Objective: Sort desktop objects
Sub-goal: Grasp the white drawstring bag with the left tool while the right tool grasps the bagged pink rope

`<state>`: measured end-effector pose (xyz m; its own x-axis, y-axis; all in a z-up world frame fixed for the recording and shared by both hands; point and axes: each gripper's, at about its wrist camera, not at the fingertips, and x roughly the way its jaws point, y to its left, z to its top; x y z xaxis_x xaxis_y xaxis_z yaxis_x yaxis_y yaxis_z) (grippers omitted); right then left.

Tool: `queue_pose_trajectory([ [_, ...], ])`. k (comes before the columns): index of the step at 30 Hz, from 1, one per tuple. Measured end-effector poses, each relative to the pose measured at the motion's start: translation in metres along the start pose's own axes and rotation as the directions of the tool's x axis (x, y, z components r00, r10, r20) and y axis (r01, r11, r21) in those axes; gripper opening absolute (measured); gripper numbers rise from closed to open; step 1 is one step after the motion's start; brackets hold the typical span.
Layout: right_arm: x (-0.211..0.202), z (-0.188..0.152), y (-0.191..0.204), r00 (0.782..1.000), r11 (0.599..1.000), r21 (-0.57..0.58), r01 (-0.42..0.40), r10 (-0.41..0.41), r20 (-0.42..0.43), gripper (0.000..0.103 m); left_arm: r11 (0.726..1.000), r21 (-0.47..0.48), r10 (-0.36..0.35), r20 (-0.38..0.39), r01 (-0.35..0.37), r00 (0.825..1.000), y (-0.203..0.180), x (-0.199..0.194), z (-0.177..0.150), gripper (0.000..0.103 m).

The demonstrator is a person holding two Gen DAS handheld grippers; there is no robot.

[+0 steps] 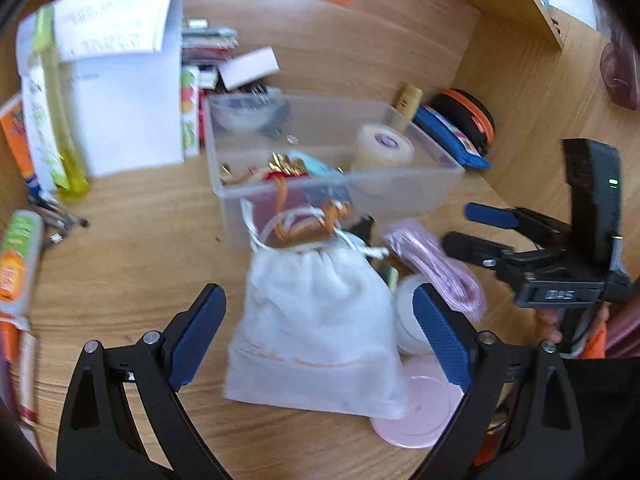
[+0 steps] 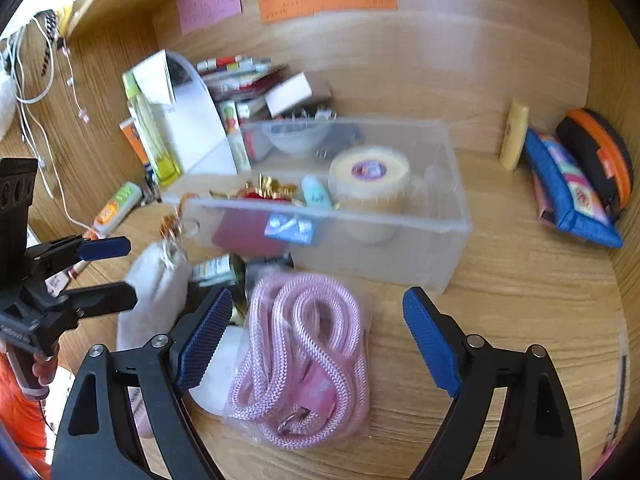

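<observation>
A white drawstring bag (image 1: pixel 320 328) lies on the wooden desk, between the spread fingers of my left gripper (image 1: pixel 318 292); the blue pads stand clear of it. A coiled pink rope in a clear wrapper (image 2: pixel 304 352) lies between the wide-apart fingers of my right gripper (image 2: pixel 318 296), untouched. Behind both stands a clear plastic box (image 2: pixel 380 248) holding a cream round tub (image 2: pixel 368 176), gold trinkets and small items. The right gripper (image 1: pixel 456 226) shows at the right of the left wrist view, and the left gripper (image 2: pixel 132 270) at the left of the right wrist view.
A white jar (image 1: pixel 408 320) and pink lid (image 1: pixel 420 412) lie beside the bag, with a small green bottle (image 2: pixel 220 270) behind the rope. Papers and books (image 1: pixel 120 80) are stacked back left. A blue pouch (image 2: pixel 568 192) and orange-black case (image 2: pixel 600 156) lean back right. Wooden walls enclose the desk.
</observation>
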<state>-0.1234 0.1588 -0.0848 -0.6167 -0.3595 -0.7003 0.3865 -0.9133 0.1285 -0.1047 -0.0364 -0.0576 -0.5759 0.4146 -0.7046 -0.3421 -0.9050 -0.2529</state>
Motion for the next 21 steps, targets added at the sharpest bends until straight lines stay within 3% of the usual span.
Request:
queue_pose_trajectory([
  [8, 0.030, -0.010, 0.000, 0.996, 1.000, -0.009, 0.008, -0.009, -0.093, 0.085, 1.000, -0.015, -0.013, -0.073, 0.012, 0.997, 0.007, 0.021, -0.009, 0.095],
  [16, 0.029, -0.013, -0.007, 0.995, 1.000, -0.022, 0.016, -0.018, -0.098, 0.085, 0.999, -0.038, -0.040, -0.126, 0.036, 0.991, 0.016, 0.039, -0.013, 0.096],
  [21, 0.022, -0.016, -0.012, 0.994, 0.999, -0.028, 0.024, -0.027, -0.109, 0.085, 1.000, -0.017, -0.024, -0.117, 0.023, 0.993, 0.015, 0.038, -0.015, 0.096],
])
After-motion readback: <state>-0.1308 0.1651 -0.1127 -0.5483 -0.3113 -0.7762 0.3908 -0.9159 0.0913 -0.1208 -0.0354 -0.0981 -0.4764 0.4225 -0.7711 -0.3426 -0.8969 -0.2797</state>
